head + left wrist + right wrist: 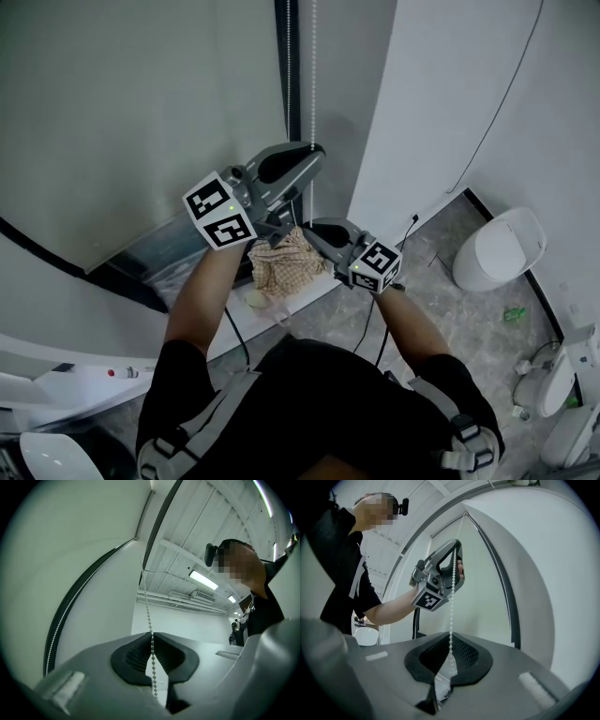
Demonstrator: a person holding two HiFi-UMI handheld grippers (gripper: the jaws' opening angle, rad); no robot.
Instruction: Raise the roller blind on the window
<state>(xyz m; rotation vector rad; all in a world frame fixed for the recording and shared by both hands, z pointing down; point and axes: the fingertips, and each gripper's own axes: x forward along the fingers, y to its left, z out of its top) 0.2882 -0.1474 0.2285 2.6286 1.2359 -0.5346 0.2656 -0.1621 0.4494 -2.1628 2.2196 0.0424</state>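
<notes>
A white bead chain [312, 66] hangs beside the grey roller blind [141, 112], which covers the window. In the head view my left gripper [314, 152] is raised against the chain, with my right gripper [313, 229] just below it. In the left gripper view the jaws [151, 638] are shut on the bead chain [147, 606], which runs up from between the pads. In the right gripper view the jaws [450, 641] are likewise shut on the chain [452, 597], which stretches straight up to the left gripper [454, 545] above.
A checked cloth [284, 262] lies on the window sill [169, 253] under the grippers. A white wall pillar [422, 94] stands right of the chain. A white toilet [500, 246] and black cables [375, 323] are on the floor at the right.
</notes>
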